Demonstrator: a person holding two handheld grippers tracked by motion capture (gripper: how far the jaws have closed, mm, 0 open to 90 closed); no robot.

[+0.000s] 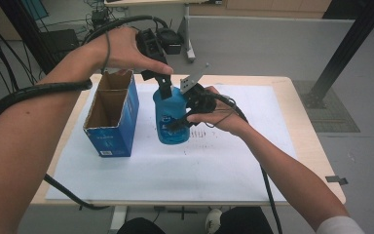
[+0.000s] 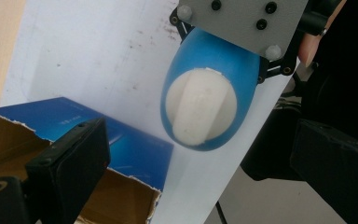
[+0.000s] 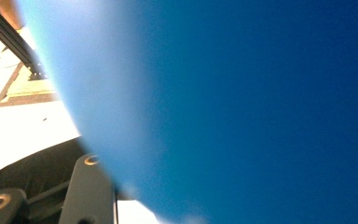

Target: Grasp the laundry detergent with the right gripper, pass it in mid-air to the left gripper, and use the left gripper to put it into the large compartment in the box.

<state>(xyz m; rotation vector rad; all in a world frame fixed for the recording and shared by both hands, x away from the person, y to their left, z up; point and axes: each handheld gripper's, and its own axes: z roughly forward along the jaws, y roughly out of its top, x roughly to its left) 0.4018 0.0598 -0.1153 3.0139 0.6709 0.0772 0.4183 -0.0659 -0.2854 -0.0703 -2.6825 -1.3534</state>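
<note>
A blue plastic bottle with a white cap stands upright on the white paper, just right of an open blue cardboard box. My right gripper comes in from the right and is shut on the bottle's body, whose blue wall presses close against one black finger. My left gripper hangs over the bottle's top, pointing down. Its jaws stand wide apart in the left gripper view, with the cap between and beyond them, untouched. The right gripper's grey plate sits against the bottle's far side.
The box is torn open at the top, brown inside, and looks empty. The paper covers most of a wooden table. Black cables trail from both grippers; one loops off the table's front left edge. Floor clutter lies behind the table.
</note>
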